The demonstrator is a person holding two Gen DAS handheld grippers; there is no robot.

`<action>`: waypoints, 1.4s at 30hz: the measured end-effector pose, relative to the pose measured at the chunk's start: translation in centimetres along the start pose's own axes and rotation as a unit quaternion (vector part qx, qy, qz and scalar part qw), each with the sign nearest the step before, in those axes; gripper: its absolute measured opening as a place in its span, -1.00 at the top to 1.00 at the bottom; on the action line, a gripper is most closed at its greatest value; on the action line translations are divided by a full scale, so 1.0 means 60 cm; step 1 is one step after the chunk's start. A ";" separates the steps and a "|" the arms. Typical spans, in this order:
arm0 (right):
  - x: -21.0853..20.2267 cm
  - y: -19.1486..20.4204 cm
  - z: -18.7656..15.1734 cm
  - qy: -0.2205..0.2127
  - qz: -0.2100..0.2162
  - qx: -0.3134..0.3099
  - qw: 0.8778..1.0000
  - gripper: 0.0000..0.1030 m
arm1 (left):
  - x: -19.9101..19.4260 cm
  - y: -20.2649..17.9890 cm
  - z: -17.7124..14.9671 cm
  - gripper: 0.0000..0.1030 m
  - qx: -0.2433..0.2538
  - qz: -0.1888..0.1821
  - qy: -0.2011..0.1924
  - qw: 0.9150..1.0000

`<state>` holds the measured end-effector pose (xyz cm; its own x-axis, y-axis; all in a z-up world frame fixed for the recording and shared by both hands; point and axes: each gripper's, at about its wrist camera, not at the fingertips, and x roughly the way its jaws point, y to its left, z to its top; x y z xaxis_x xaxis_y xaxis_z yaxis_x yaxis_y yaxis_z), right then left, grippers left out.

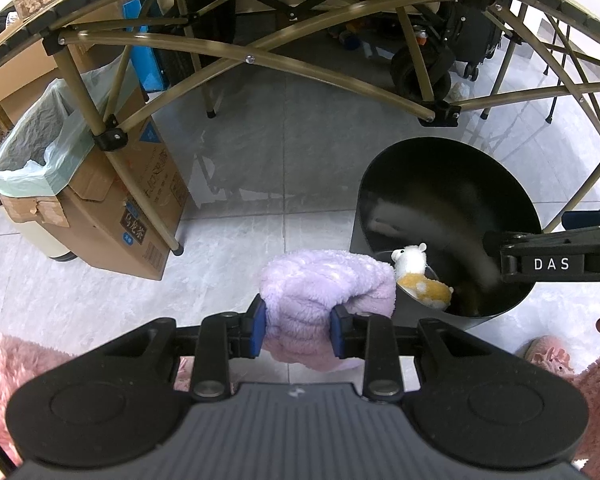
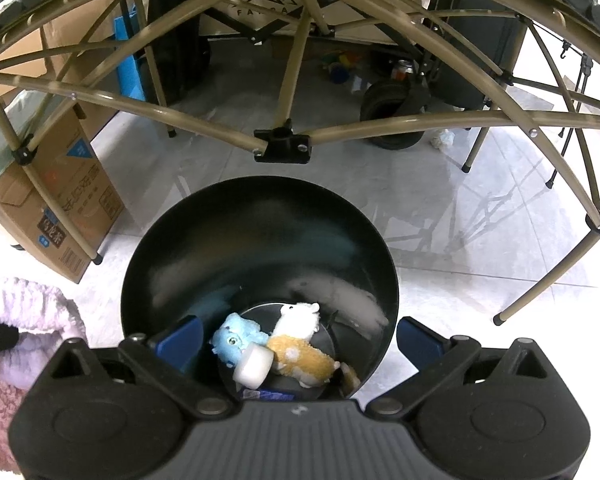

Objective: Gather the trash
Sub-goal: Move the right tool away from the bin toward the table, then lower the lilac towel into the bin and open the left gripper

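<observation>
Fluffy lilac bundle pinched, round black bin waiting just beside it

The left gripper (image 1: 299,330) clamps its blue pads on a plush lilac cloth (image 1: 328,292), ribbed and fuzzy, held just beside the glossy black bin (image 2: 260,248). The right gripper (image 2: 298,338) hangs over the bin's mouth, jaws spread wide and empty. At the bottom lie a woolly white-and-yellow alpaca toy (image 2: 300,340), a blue plush (image 2: 236,340) and a smooth white cylinder (image 2: 254,366).

A fluffy lilac cloth (image 1: 324,300) is pinched in the left tool (image 1: 300,326), just left of the black bin (image 1: 440,184).
</observation>
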<state>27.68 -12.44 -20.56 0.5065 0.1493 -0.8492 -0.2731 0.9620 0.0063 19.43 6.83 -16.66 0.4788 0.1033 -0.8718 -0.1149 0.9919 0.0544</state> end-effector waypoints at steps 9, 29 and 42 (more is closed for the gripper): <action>-0.010 -0.013 0.001 -0.008 0.000 0.009 1.000 -1.00 | -0.001 -0.004 0.000 0.39 0.004 -0.008 -0.003 1.000; -0.052 -0.090 0.003 -0.033 -0.012 0.055 0.998 -1.00 | -0.005 -0.034 0.004 0.39 0.021 -0.038 -0.002 0.999; -0.083 -0.148 0.001 -0.051 -0.019 0.104 0.993 -1.00 | 0.012 -0.122 0.051 0.39 0.057 -0.035 -0.010 0.998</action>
<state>27.62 -21.71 -16.33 0.5969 0.1249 -0.7925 -0.0834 0.9921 0.0936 23.28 -0.12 -16.20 0.4992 0.0336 -0.8658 0.0194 0.9986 0.0499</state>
